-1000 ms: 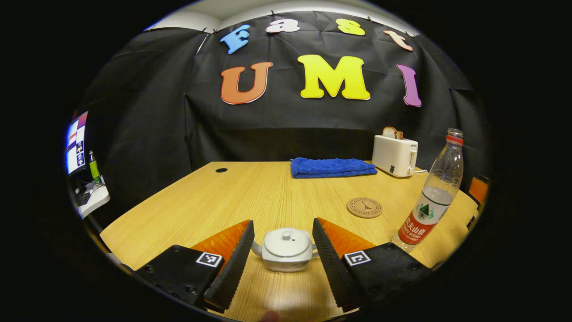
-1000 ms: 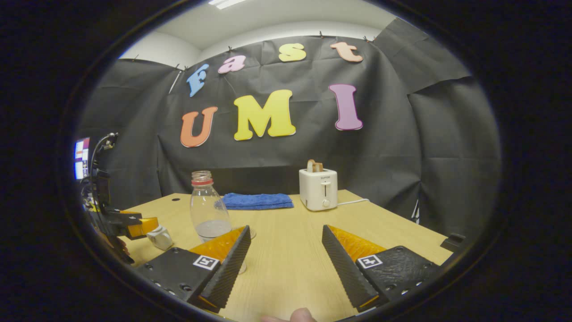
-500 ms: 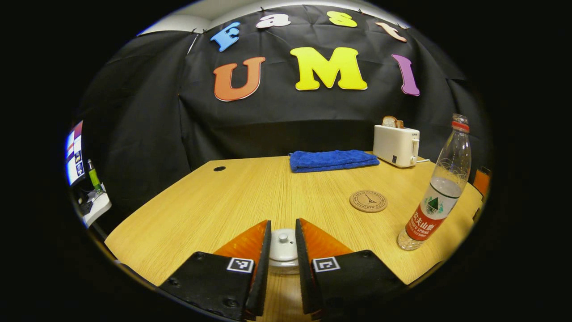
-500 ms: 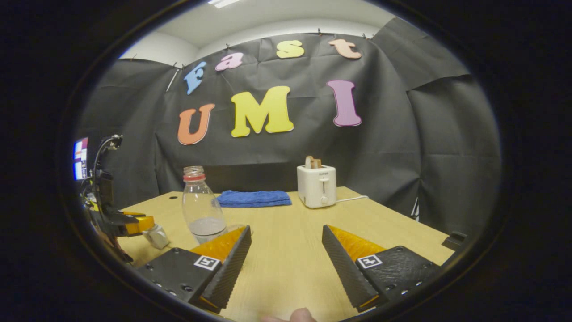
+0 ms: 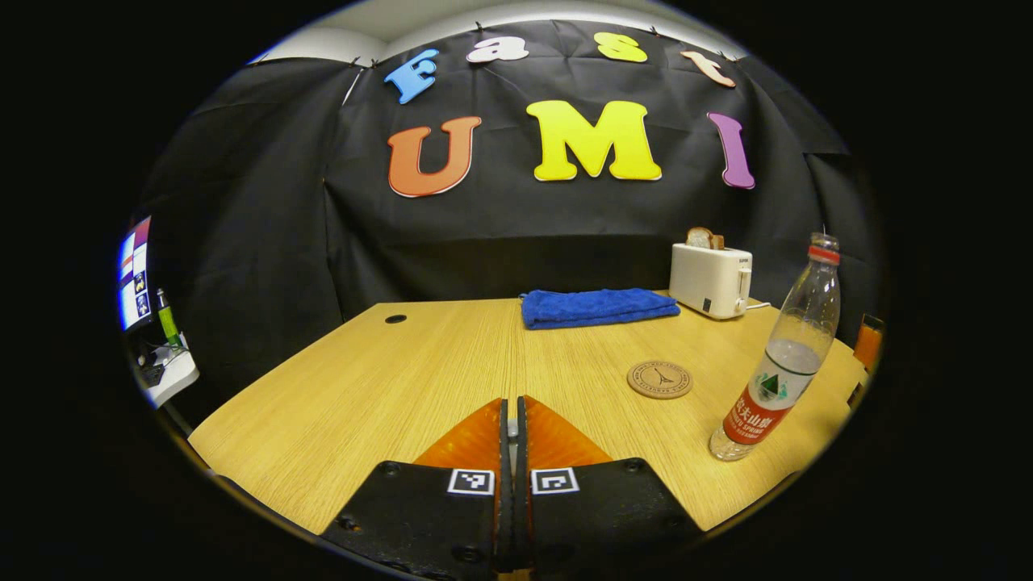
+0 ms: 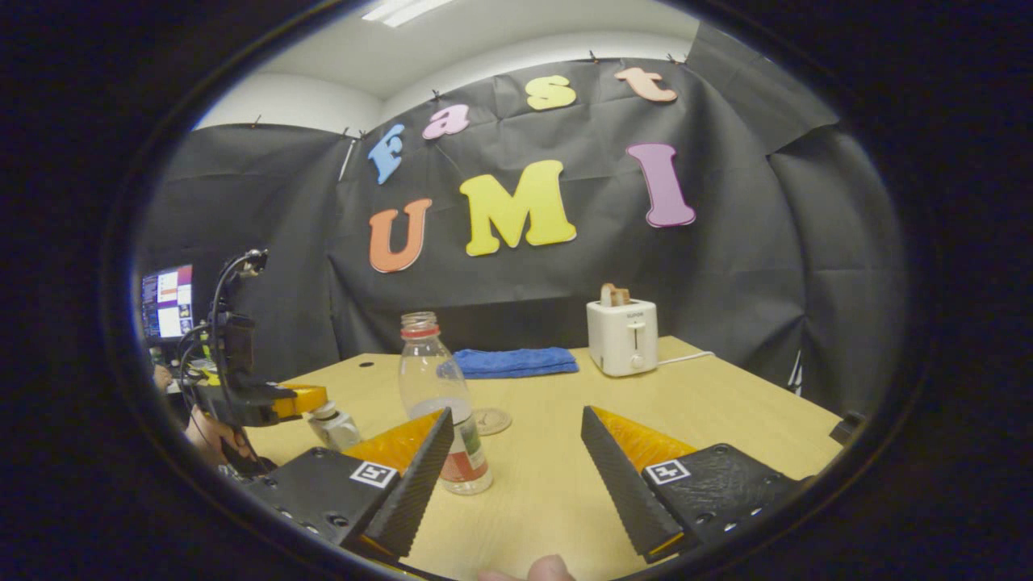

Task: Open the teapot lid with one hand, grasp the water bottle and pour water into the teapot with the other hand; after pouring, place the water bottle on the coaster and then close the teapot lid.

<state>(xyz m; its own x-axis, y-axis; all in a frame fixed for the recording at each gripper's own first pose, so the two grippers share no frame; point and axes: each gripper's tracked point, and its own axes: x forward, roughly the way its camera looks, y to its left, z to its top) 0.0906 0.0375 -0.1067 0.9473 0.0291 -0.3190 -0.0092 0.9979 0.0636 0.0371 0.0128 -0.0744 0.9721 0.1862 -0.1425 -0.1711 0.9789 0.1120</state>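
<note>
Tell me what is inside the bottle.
The bottle is uncapped, upright and partly filled with clear water, about halfway up; above that it looks empty. Its label hides the lower part.

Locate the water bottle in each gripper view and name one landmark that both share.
Left gripper view: the water bottle stands at the far right on the table, right of the coaster.
Right gripper view: left of centre, behind the right gripper's left finger.
Shared landmark: the white toaster, beside the blue towel.

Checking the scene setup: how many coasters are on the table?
1. The round coaster lies bare on the table, between the blue towel and the water bottle. Others could be hidden behind the fingers.
</note>
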